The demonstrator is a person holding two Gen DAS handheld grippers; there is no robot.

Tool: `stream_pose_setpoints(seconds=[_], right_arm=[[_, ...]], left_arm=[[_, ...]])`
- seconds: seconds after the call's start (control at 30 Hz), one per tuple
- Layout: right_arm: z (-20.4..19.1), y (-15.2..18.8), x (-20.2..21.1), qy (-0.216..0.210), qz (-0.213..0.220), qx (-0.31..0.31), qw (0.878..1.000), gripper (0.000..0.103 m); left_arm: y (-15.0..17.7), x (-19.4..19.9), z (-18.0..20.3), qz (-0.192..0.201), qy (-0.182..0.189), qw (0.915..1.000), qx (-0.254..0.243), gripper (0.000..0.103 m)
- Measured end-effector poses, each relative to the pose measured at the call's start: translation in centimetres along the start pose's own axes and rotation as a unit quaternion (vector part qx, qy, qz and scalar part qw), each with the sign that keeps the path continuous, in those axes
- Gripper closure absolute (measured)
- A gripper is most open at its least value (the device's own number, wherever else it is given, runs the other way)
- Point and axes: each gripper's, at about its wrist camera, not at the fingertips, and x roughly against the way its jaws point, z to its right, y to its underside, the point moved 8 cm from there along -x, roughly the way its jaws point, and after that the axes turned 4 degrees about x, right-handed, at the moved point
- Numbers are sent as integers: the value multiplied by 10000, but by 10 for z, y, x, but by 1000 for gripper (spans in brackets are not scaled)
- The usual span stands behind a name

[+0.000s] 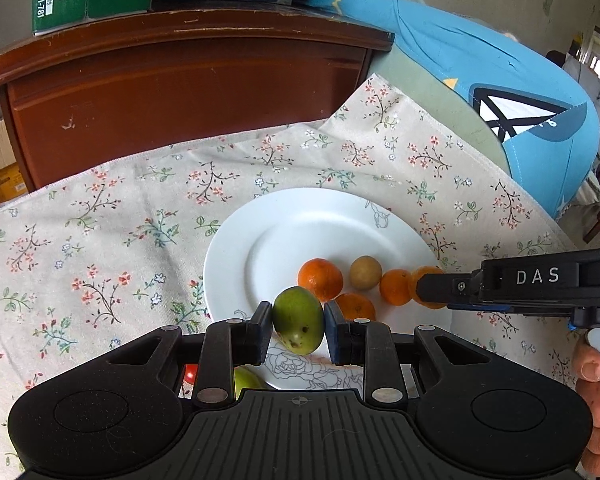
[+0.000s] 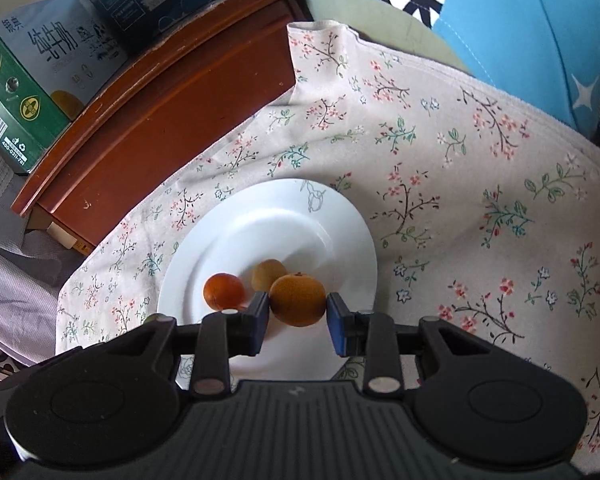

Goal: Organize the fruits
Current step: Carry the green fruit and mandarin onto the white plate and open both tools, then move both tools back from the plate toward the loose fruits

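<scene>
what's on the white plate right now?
On the white plate: three oranges, partly overlapping, and one yellowish-brown round fruit. The left tool holds a green mango over the near rim, hiding the plate beneath. The right tool grips another orange.

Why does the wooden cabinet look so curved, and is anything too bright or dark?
Left wrist view: fisheye bends the wooden cabinet; white plate is bright but readable. Right wrist view: same bending; the held orange looks dull, in shade.
</scene>
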Motion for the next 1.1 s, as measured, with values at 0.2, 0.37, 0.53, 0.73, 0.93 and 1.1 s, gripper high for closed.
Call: stream_pose_setpoints(seconds=[0.2, 0.37, 0.53, 0.73, 0.93, 1.1], right_arm=[[-4, 5, -6, -155, -135, -52, 9998, 71], [-12, 1, -5, -436, 66, -98, 9990, 67], [-22, -7, 5, -643, 370, 42, 9972, 52], [-24, -7, 7, -604, 369, 174, 9973, 45], [-26, -2, 11, -612, 357, 359, 9968, 44], [-33, 7, 15, -635, 291, 615, 9957, 44]], left_arm=[[2, -6, 1, -48, -26, 10000, 24, 78], [-4, 2, 1, 150, -22, 9999, 71, 64], [-17, 19, -4, 434, -202, 9988, 100, 39], [-21, 34, -17, 486, -481, 9976, 81, 27], [-13, 50, -37, 482, -677, 9960, 314, 26], [-2, 65, -53, 506, -788, 9938, 603, 26]])
